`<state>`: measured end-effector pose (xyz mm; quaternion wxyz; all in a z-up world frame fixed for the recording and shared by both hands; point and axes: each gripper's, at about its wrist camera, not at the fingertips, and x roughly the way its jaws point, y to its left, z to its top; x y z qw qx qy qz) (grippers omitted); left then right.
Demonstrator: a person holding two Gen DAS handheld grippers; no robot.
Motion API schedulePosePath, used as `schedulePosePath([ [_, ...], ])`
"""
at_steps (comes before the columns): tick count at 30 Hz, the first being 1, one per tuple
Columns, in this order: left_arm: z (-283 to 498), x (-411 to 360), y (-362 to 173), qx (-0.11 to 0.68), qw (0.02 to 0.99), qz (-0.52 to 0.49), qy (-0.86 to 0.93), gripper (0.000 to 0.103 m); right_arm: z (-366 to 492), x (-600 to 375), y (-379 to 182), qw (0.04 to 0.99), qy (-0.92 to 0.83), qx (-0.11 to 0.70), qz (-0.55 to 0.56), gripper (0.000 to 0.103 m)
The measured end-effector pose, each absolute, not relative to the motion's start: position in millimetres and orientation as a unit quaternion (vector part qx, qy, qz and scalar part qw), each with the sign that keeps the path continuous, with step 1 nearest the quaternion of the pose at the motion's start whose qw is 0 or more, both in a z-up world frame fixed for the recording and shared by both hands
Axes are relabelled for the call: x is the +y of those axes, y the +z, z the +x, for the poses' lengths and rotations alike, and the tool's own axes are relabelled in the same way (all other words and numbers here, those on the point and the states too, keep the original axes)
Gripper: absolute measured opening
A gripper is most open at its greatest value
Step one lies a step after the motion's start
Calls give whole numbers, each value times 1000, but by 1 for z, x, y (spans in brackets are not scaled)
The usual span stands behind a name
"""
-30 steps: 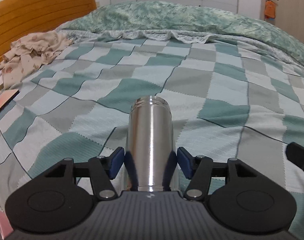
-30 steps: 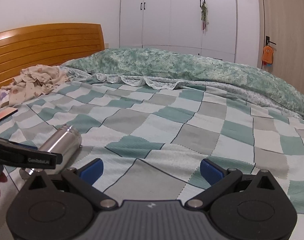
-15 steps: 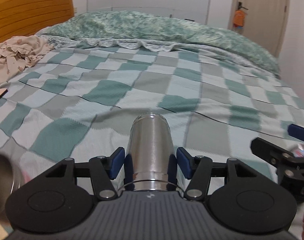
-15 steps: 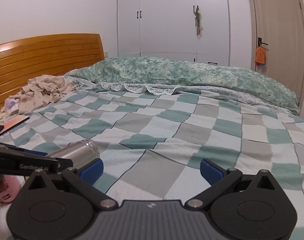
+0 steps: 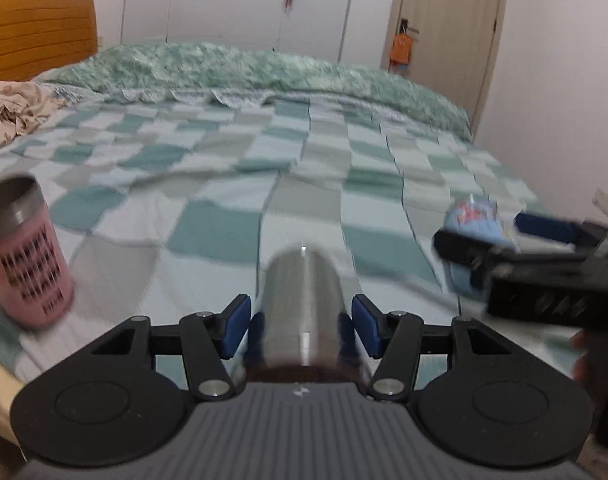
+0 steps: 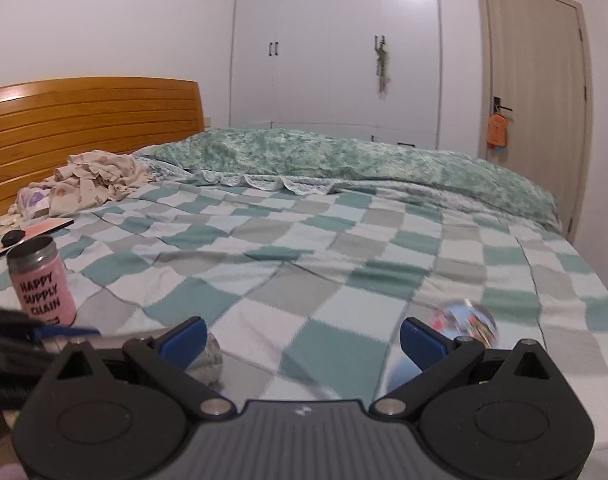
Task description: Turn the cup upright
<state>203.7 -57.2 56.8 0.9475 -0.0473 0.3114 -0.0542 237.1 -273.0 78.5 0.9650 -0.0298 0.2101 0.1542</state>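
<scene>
As the steel cup (image 5: 302, 304) lies between the left gripper's (image 5: 300, 326) pads, grip unclear | right gripper (image 6: 302, 338) wide open, empty | rigid, slick; hold mid-body.

The shiny steel cylindrical cup (image 5: 302, 304) has risen off the checked bed with the left gripper (image 5: 300, 326); a pink lettered tumbler (image 5: 26, 256) has appeared to the gripper's left, a blurred blue object (image 5: 473, 236) to its right.
</scene>
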Motion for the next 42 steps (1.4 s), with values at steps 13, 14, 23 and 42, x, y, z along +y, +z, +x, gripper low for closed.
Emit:
schedulePosePath([
  [13,181,-49,56,291,951,-63,-81,92,201,-301,72,965,118,235,-11,103],
  [14,177,-47,61,279,955,-58,-76,101,201,-301,72,965,118,234,-12,103],
  [23,146,7,95,233,972,-5,-37,103,206,-256,82,954,142,263,-17,103],
  [42,147,107,66,268,963,10,-17,103,269,-170,46,890,168,415,87,102],
])
